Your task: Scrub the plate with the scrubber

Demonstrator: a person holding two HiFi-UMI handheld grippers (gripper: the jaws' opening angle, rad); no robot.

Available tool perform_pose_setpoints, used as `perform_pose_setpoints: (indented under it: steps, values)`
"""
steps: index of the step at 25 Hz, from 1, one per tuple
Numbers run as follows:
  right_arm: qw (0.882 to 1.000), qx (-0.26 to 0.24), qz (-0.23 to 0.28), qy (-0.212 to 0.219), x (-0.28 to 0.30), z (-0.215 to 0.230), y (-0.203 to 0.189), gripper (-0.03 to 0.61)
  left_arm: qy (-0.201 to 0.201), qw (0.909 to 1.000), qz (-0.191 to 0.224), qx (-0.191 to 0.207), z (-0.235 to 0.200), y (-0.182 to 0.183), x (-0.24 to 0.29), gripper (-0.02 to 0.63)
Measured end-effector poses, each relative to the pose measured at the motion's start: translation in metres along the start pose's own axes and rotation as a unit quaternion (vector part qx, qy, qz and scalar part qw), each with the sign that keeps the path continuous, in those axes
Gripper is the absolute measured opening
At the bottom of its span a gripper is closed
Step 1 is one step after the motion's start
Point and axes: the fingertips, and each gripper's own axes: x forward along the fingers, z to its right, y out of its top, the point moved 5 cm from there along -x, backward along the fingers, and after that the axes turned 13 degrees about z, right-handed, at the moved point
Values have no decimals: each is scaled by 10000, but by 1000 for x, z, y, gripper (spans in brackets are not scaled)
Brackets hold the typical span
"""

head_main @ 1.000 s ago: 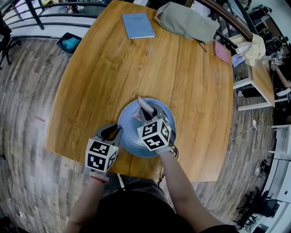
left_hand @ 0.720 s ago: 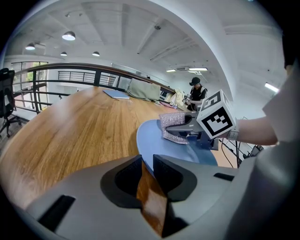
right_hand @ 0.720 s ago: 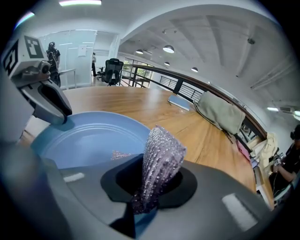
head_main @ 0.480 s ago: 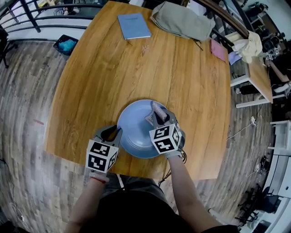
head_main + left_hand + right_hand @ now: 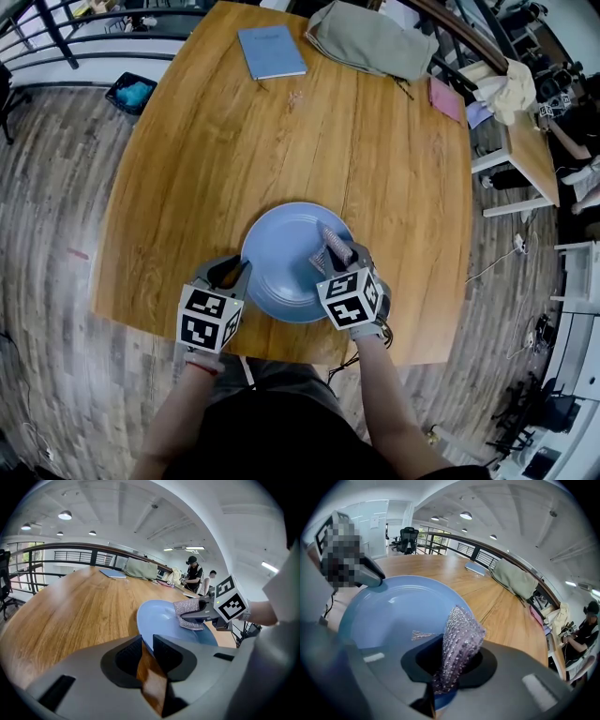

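- Wooden worktop (image 5: 234,141) in the head view carries a blue plate (image 5: 281,253) near its front edge, with a gripper at each side.
- Left gripper view: the left hand-held gripper (image 5: 146,651) is closed on the plate's near rim.
- Right gripper view: the right hand-held gripper (image 5: 440,667) clamps a silvery scrubber (image 5: 461,634) over the plate's right part.

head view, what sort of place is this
Probably an open-plan office or lab, not a kitchen: large wooden table, black metal railing beside it, black swivel office chair beyond.
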Motion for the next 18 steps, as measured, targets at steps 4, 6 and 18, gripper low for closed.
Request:
perform_pose_setpoints:
  steps: [4, 6, 18]
  values:
    - [9998, 151, -110, 62, -12, -5, -8, 69, -31, 10000, -1, -19, 0, 1, 1, 71]
    - [9996, 202, -162, 135, -17, -11, -11, 69, -40, 10000, 0, -25, 0, 1, 0, 71]
    - [9955, 32, -271, 912, -28, -59, -2, 69, -51, 10000, 4, 0, 0, 1, -1, 71]
